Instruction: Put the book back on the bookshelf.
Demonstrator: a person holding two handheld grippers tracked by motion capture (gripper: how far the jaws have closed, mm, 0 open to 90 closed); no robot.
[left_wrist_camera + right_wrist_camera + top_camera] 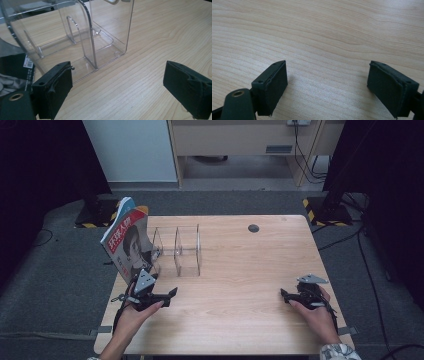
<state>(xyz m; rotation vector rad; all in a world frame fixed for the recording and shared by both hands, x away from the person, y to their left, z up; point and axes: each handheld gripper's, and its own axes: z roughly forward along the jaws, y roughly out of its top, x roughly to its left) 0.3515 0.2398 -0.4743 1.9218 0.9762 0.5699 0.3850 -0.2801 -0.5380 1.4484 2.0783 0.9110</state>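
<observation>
- The left gripper (167, 296) rests low over the wooden table (240, 285) near its front-left part, held in the person's left hand (131, 316); its jaws stand wide apart with nothing between them — released.
- In the left gripper view its two black pads (55, 88) frame bare wood, with the clear acrylic divider rack (82, 37) just ahead.
- That rack (177, 250) stands on the table's left half, its upright partitions empty.
- A magazine (126, 240) with a face on its cover leans tilted at the rack's left end, over the table's left edge; whether it sits in a slot or only against the rack, I cannot tell.
- The right gripper (286, 295) sits at the front-right of the table in the right hand (312, 312), well apart from the rack — jaws spread open, empty, over plain wood grain (324, 37).
</observation>
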